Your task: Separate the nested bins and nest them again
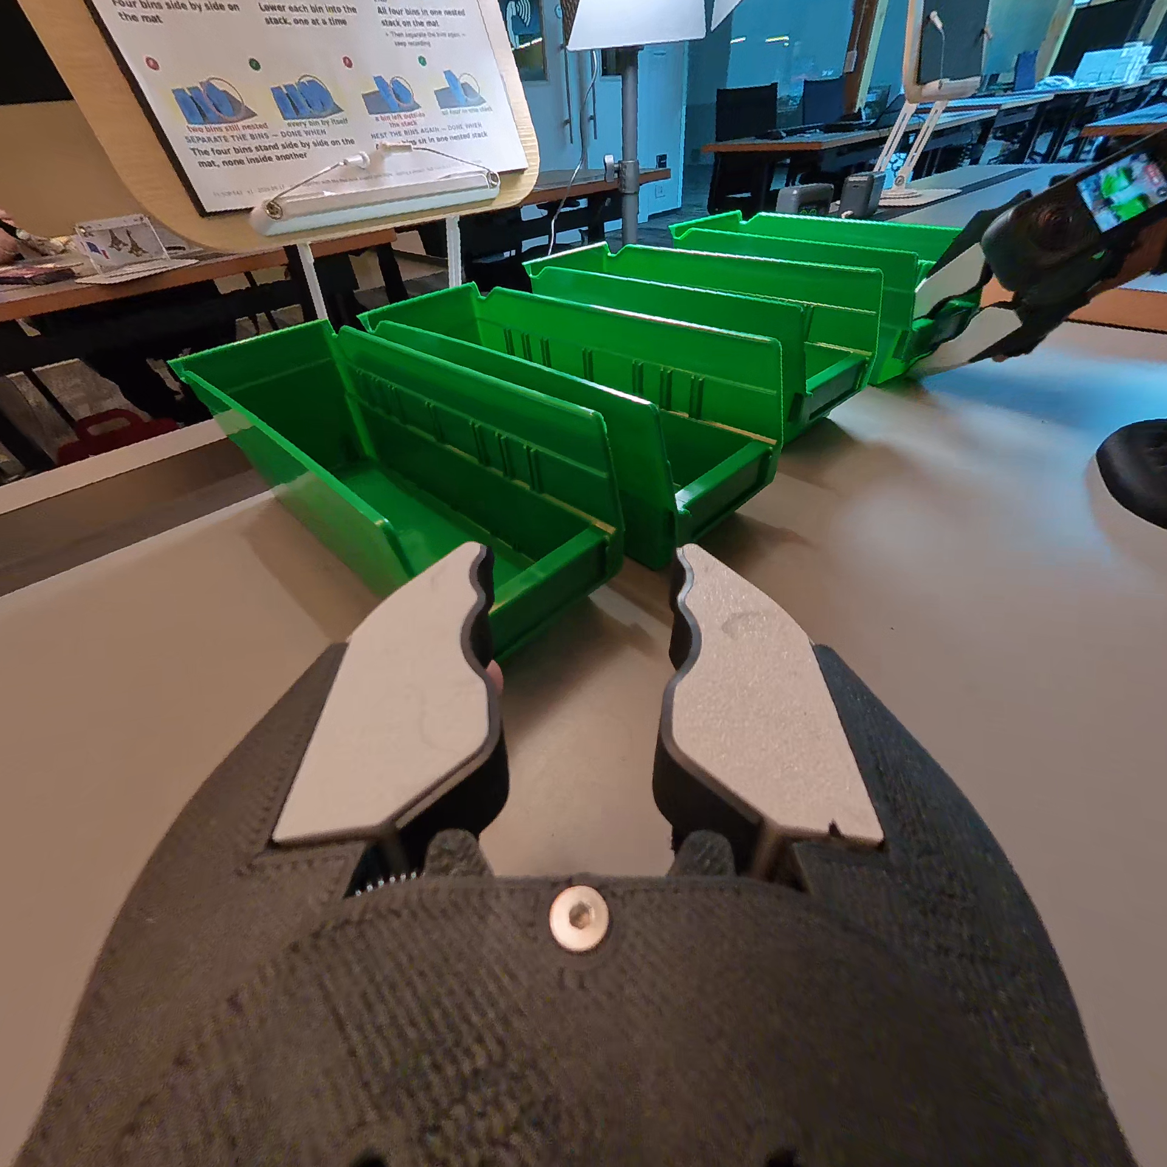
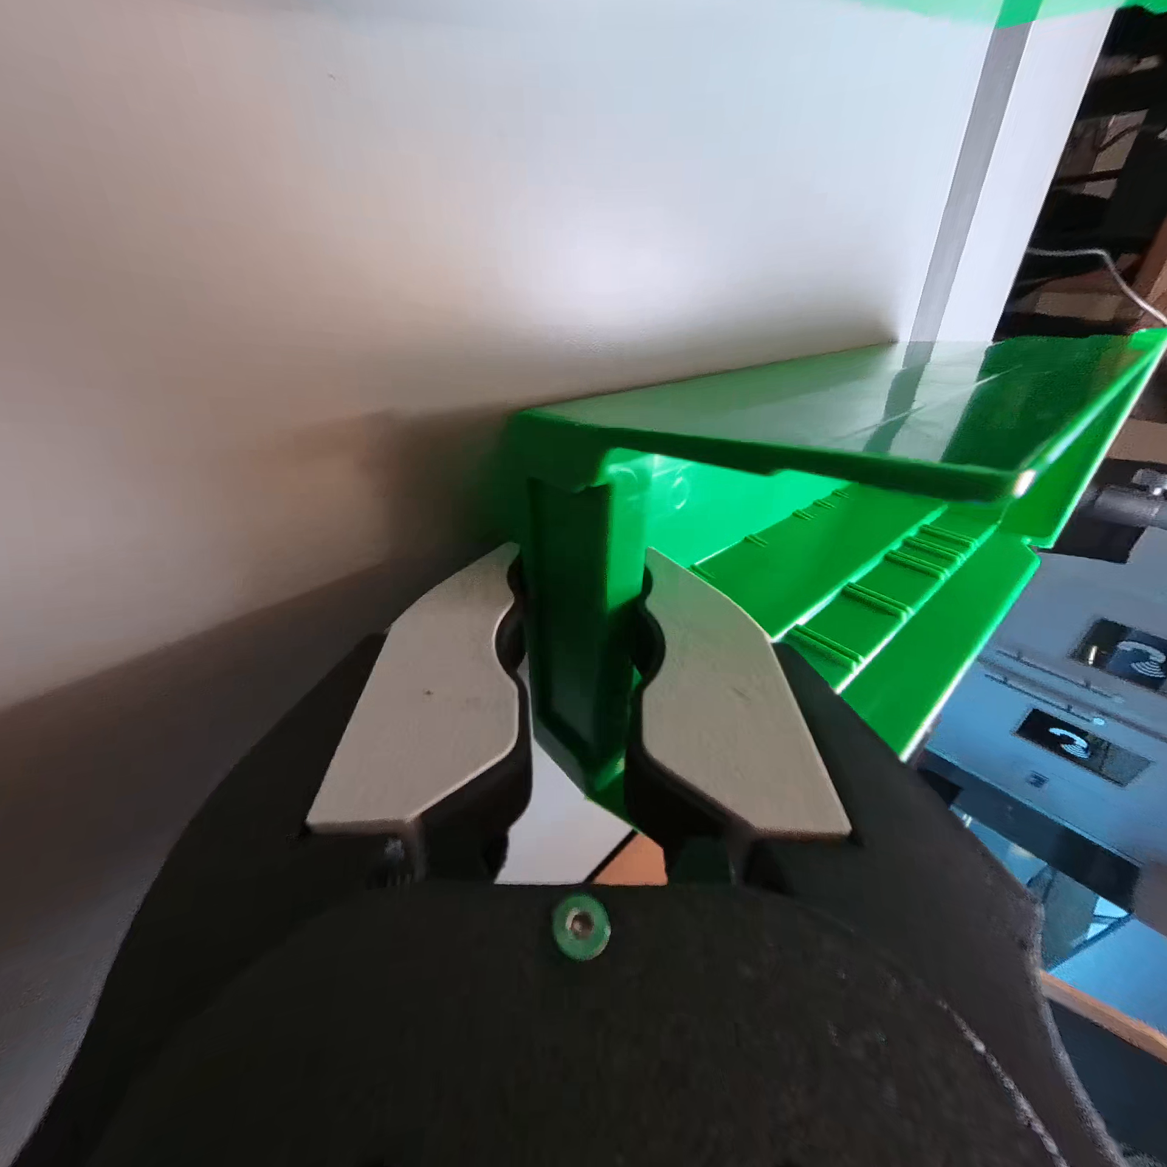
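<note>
Four green bins stand side by side on the grey table (image 1: 915, 568): the nearest (image 1: 404, 454), the second (image 1: 631, 404), the third (image 1: 758, 303) and the farthest (image 1: 852, 246). None sits inside another. My left gripper (image 1: 581, 568) is open and empty, just in front of the nearest bin's front end, low over the table. My right gripper (image 1: 941, 322) is shut on the front lip of the farthest bin. In the right wrist view, which is rolled sideways, the gripper (image 2: 581, 568) clamps that dark green lip (image 2: 568, 631), and the bin's wall (image 2: 884, 410) stretches away to the right.
An instruction board on a white stand (image 1: 316, 95) stands behind the bins at the table's far edge. A black round object (image 1: 1137, 467) lies at the right edge of the table. A lamp pole (image 1: 628, 126) rises behind. Other desks fill the background.
</note>
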The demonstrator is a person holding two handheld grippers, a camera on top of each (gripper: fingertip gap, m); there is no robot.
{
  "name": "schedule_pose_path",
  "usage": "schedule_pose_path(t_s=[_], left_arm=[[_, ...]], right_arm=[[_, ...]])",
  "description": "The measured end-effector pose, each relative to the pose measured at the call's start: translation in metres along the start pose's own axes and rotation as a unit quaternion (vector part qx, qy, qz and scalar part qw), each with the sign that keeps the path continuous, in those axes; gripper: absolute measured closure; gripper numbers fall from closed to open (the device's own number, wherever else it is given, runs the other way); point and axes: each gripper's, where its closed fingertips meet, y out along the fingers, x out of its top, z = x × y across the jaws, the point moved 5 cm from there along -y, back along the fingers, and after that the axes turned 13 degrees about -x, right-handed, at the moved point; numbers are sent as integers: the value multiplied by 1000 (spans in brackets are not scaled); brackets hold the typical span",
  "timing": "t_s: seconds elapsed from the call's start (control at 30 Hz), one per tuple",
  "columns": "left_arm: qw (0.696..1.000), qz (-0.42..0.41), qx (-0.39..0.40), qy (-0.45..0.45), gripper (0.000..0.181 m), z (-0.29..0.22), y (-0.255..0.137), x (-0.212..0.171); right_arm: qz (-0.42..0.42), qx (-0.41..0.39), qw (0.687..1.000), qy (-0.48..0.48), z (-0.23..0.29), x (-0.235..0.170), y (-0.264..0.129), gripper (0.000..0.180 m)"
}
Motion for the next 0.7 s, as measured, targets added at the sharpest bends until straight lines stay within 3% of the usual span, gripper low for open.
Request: schedule_pose_path(t_s=[0.17,0.33,0.53,0.7], left_arm=[[1000,-5,0,-4,128,1,-1,2],[1000,-1,-6,-2,128,-1,1,1],[1000,-2,-3,2,128,-2,0,1],[1000,-8,-1,6,128,-1,-2,4]], right_arm=[[-5,4,1000,1,-1,2,-8,151],[-32,-28,999,3,-27,17,-51,152],[-90,-68,993,-16,-81,65,-111,152],[-123,-61,990,-37,-103,112,-125,152]])
